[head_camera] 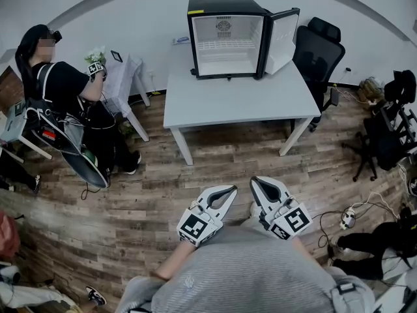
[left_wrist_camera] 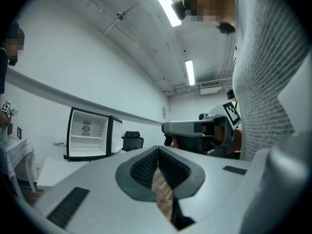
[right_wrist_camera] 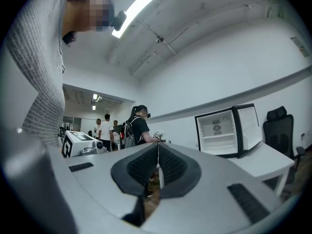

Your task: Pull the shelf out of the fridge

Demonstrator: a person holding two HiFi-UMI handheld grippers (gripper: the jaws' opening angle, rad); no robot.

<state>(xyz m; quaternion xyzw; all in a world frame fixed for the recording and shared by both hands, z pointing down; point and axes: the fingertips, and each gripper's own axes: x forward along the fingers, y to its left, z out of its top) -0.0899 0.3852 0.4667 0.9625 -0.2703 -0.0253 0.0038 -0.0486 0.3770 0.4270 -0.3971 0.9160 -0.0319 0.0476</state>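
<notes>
While both tools are hanging at the waist, head view, fridge [head_camera: 228, 38]: sitting at 12 o'clock on the white table [head_camera: 234, 103], its door [head_camera: 282, 41] standing open toward 3 o'clock.
Head view, shelf [head_camera: 226, 45]: lying flat across the fridge's middle, long axis running 9 to 3 o'clock, front edge facing 6 o'clock.
Head view, left gripper [head_camera: 228, 192] and right gripper [head_camera: 257, 182]: both hovering at 6 o'clock, well apart from the table.
Left gripper view, jaws: pressing together, clenched on nothing; fridge [left_wrist_camera: 87, 140] showing far off at 9 o'clock.
Right gripper view, jaws: likewise meeting, gripping nothing; fridge [right_wrist_camera: 226, 130] showing at 3 o'clock, shelf [right_wrist_camera: 219, 136] reading as a thin level line.
Step in hand (judgement): approaching; nothing is being touched yet.
Doing it well (judgement): opening one claw before arriving, entering level at the middle of the front edge, pinching the front wire, then drawing straight toward 6 o'clock so the shelf is sliding out without skewing; the other tool could be steadying the cabinet.
</notes>
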